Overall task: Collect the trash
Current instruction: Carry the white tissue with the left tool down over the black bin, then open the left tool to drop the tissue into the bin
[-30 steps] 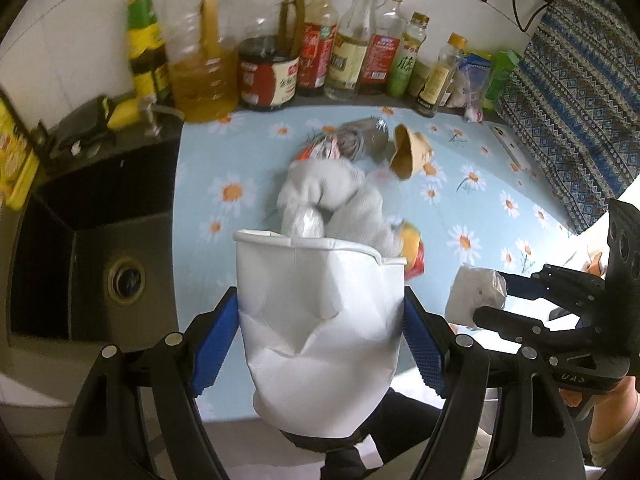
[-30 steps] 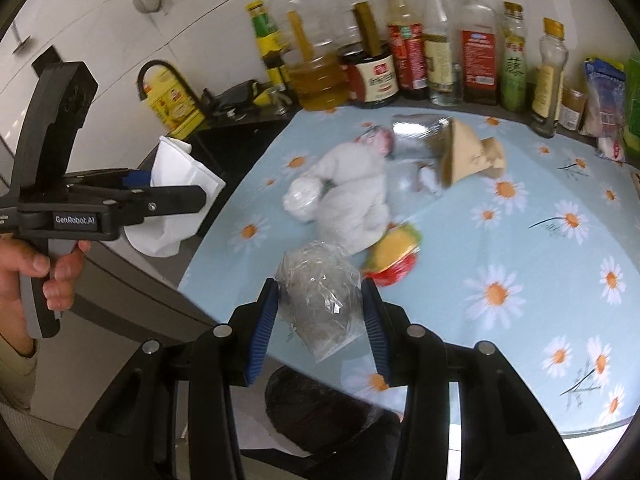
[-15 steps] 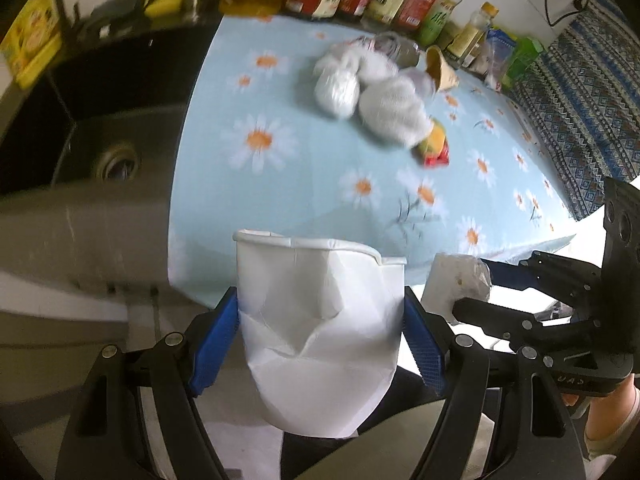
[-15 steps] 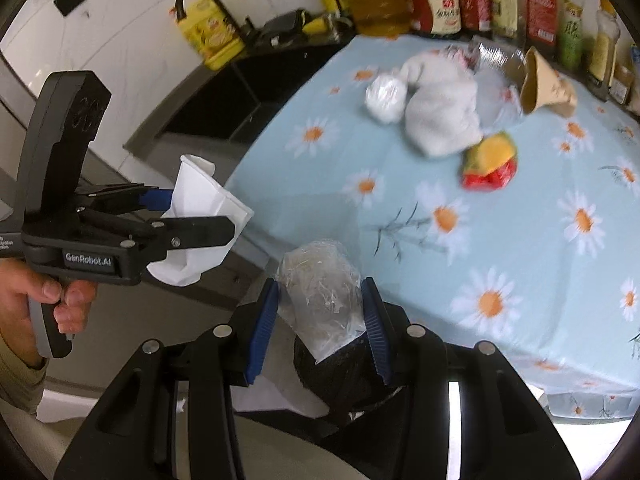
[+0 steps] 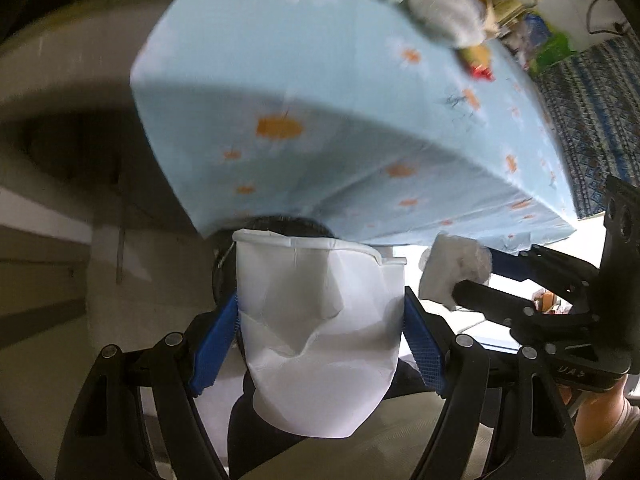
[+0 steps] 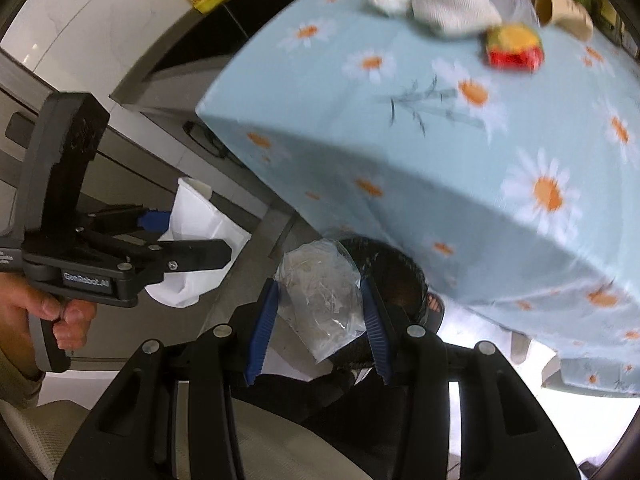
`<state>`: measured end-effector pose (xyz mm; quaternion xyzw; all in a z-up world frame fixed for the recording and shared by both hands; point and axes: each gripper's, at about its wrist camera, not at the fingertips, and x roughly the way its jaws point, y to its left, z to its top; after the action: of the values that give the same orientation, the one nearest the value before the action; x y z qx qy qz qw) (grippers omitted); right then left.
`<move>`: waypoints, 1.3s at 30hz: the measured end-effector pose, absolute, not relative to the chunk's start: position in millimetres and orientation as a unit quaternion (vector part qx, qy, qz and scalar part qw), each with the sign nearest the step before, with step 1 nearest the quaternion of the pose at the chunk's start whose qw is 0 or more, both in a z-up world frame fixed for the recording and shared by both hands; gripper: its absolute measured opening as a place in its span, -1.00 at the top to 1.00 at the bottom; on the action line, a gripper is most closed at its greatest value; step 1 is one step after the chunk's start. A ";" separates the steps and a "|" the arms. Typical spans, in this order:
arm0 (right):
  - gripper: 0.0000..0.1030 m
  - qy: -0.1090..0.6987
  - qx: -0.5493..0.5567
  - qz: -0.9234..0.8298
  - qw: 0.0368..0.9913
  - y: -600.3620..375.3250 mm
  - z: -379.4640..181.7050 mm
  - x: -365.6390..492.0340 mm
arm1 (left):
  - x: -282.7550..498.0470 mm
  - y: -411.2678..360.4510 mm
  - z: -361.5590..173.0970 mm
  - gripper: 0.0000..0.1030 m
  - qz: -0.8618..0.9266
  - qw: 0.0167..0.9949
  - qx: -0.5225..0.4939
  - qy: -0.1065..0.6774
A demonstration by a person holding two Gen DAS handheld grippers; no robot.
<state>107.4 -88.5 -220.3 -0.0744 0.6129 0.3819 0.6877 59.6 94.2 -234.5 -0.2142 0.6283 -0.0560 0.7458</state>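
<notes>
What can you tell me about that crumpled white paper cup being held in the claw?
The white paper cup looks like thin paper with a rolled rim at the top. Its walls are dented and creased, squeezed flat between the blue pads of the left claw, which is shut on it. It stands roughly upright, mouth up, held in the air below the edge of the daisy tablecloth, touching nothing but the pads. The right wrist view shows it from the side, equally crumpled.

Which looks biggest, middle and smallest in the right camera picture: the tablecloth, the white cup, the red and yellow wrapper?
1. tablecloth
2. white cup
3. red and yellow wrapper, though it lies farther from the camera
</notes>
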 end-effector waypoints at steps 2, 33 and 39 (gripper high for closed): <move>0.15 0.621 -0.073 0.380 0.681 -88.2 -230.7 107.1 | 57.0 94.3 -245.3 -0.47 -0.051 0.738 -0.220 0.636; -0.16 0.621 -0.031 0.352 0.700 -110.1 -228.1 120.9 | 62.4 91.8 -263.6 -0.72 -0.035 0.719 -0.238 0.652; -0.16 0.615 -0.028 0.351 0.706 -116.6 -219.3 120.6 | 62.0 89.7 -251.8 -0.72 -0.036 0.726 -0.231 0.647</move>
<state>120.6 -116.6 -219.3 -0.0277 0.6145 0.3510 0.7060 62.0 89.7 -251.8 -0.2315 0.6470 -0.0361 0.7256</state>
